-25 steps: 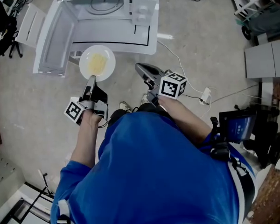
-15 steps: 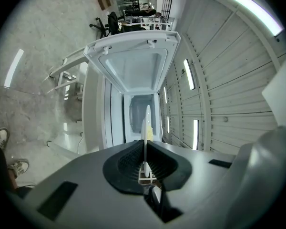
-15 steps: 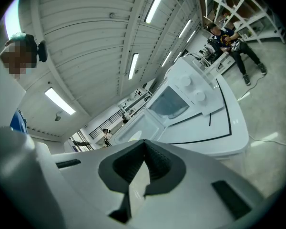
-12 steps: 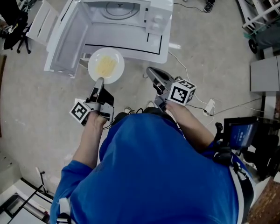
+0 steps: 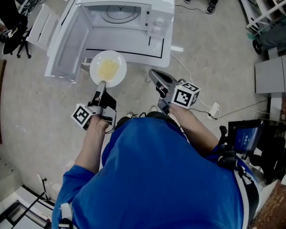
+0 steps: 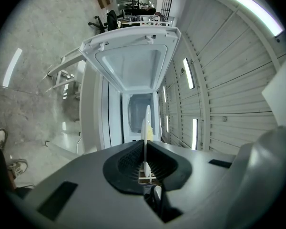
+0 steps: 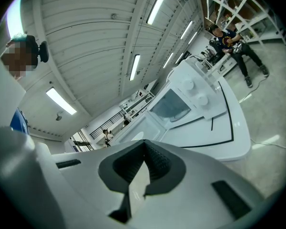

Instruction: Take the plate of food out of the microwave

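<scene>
A white plate [image 5: 108,68] with yellow food hangs in front of the open white microwave [image 5: 128,11], outside its empty cavity. My left gripper [image 5: 102,84] is shut on the plate's near rim. In the left gripper view the plate [image 6: 146,123] shows edge-on between the pads of the left gripper [image 6: 144,144], with the microwave [image 6: 136,106] behind it. My right gripper [image 5: 154,74] is to the right of the plate, apart from it, shut with nothing held. The right gripper view shows the right gripper [image 7: 144,144] pointing toward the microwave [image 7: 190,106].
The microwave door [image 5: 62,39] stands swung open at the left, beside the plate. The microwave rests on a white table top [image 5: 155,51]. A white cable with a plug [image 5: 212,109] lies on the concrete floor at the right. Chairs [image 5: 9,18] stand at far left.
The head view has shifted slightly. The plate and both grippers keep their places relative to the microwave.
</scene>
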`<move>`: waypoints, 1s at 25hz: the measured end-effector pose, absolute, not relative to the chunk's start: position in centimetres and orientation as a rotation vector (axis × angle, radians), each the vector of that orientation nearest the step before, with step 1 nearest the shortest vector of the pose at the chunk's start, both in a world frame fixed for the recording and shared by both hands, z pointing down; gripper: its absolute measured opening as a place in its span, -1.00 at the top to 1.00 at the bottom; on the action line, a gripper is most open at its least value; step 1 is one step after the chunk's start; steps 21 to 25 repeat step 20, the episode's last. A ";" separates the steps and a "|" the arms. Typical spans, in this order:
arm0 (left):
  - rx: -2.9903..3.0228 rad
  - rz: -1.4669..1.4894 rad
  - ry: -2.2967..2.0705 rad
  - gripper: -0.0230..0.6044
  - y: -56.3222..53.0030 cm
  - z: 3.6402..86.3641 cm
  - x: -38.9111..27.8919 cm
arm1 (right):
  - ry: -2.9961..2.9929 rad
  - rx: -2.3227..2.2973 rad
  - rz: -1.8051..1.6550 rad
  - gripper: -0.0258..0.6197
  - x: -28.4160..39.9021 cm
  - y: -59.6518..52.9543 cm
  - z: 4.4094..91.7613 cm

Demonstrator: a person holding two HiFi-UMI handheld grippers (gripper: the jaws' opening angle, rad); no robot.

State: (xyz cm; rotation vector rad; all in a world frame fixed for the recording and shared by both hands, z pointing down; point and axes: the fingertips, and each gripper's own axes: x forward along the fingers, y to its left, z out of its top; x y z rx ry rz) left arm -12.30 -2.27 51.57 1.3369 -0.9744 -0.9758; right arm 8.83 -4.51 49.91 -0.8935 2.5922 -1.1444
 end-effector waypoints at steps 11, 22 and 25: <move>1.338 -0.962 -0.976 0.86 -2.4 51.7 -11.9 | 2.595 -0.909 -1.144 0.92 9.4 -4.4 50.1; 1.339 -0.966 -0.973 0.86 -2.6 51.4 -10.8 | 2.568 -0.902 -1.131 0.92 10.6 -4.7 50.0; 1.339 -0.966 -0.973 0.86 -2.6 51.4 -10.8 | 2.568 -0.902 -1.131 0.92 10.6 -4.7 50.0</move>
